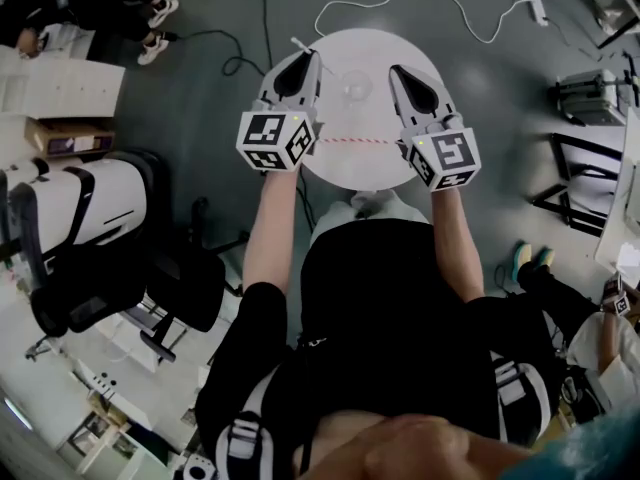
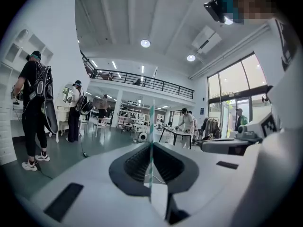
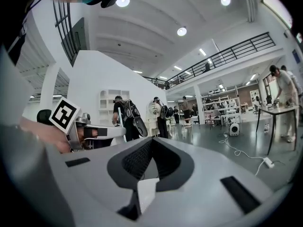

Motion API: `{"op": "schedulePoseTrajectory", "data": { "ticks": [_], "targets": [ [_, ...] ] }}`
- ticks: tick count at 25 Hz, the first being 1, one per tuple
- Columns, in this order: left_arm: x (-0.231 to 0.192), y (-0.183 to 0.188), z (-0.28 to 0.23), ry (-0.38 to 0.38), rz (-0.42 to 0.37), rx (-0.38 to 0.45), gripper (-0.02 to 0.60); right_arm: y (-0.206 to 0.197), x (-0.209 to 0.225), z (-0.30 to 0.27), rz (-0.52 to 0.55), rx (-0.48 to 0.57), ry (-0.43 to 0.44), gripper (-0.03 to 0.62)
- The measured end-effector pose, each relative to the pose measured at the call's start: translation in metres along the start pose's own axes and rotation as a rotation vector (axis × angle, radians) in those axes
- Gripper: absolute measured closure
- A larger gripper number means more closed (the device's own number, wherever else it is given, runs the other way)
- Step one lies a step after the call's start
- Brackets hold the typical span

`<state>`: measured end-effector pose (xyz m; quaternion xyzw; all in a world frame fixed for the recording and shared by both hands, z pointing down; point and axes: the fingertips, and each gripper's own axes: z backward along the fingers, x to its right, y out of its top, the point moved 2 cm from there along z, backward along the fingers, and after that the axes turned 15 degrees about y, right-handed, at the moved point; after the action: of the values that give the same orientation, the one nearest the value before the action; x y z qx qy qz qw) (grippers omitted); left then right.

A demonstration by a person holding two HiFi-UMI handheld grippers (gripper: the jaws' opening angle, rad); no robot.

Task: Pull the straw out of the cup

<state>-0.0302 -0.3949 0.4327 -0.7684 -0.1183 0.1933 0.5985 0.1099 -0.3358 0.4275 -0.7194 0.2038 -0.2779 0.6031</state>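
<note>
Nearly upright, straw sits pinched between left tongs.

No words, numbers or brand names are showing clearly enough to read in any view. The cube on the left gripper and the cube on the right gripper are carrying only black-and-white square marker patterns, not lettering.

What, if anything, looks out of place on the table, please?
A red straw lies flat on the table, near its front edge and apart from the cup. The left gripper is shut on a green straw.
</note>
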Motion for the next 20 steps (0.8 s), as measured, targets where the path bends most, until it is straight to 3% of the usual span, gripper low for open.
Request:
{"op": "schedulePoseTrajectory", "data": {
  "ticks": [8,15,20],
  "targets": [
    [-0.004,0.042,0.034,0.009,-0.015,0.140,0.555,0.042,-0.021,-0.007,0.087,0.065,-0.005,0.578],
    [-0.010,0.072,0.056,0.078,-0.028,0.227,0.555,0.065,-0.026,0.008,0.088,0.144,-0.042,0.577],
    [-0.005,0.079,0.066,0.069,-0.055,0.253,0.555,0.067,-0.037,0.017,0.084,0.178,-0.039,0.577]
  ]
}}
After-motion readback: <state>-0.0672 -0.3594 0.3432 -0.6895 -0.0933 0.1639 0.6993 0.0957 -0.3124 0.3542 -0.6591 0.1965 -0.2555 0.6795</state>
